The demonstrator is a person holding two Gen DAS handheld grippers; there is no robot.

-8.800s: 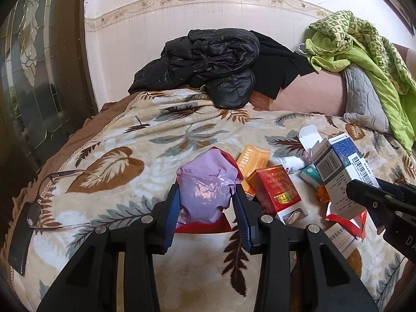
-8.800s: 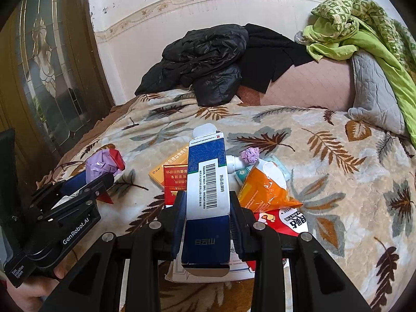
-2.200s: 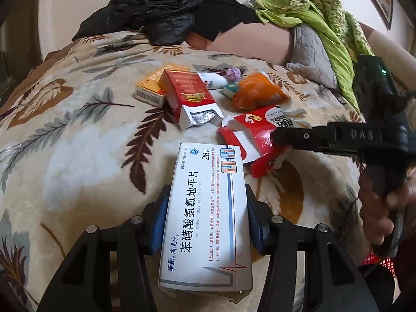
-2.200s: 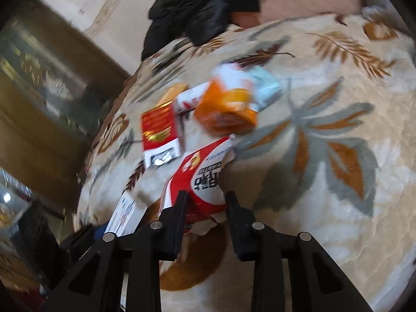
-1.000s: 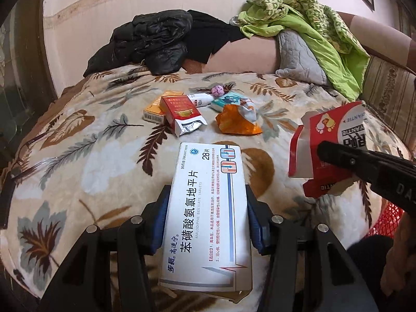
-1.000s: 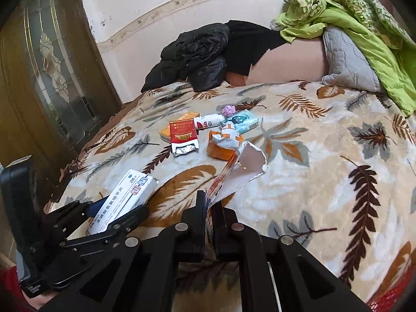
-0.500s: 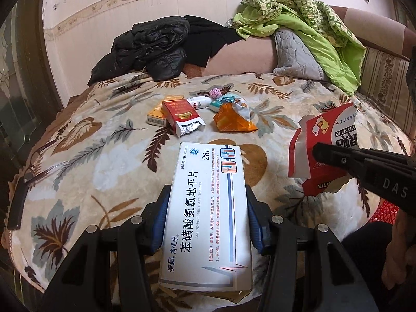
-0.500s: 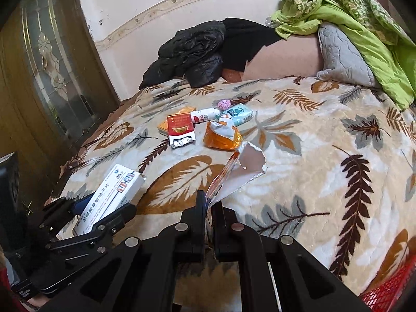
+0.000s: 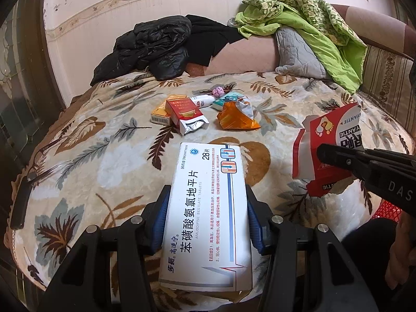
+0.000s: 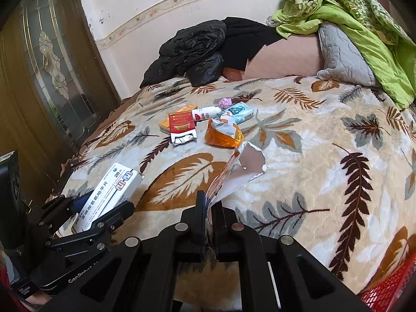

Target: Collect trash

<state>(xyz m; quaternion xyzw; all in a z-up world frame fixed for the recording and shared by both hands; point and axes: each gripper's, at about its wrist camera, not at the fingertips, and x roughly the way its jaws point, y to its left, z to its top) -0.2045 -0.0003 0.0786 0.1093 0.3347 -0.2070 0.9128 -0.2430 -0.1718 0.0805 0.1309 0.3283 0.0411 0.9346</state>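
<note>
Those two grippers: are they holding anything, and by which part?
Left gripper clamps the white pill box across its long sides. Right gripper pinches the torn red packet by its lower edge.

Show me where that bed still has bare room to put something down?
Most of the blanket is free: the wide stretch right of the orange wrapper, toward the grey pillow, and the near-left part below the red pack. The litter is crowded around those two.

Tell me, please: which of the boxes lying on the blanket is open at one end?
The red cigarette box is the open one: silver foil shows at its near end. The orange box touching its left side is closed.
</note>
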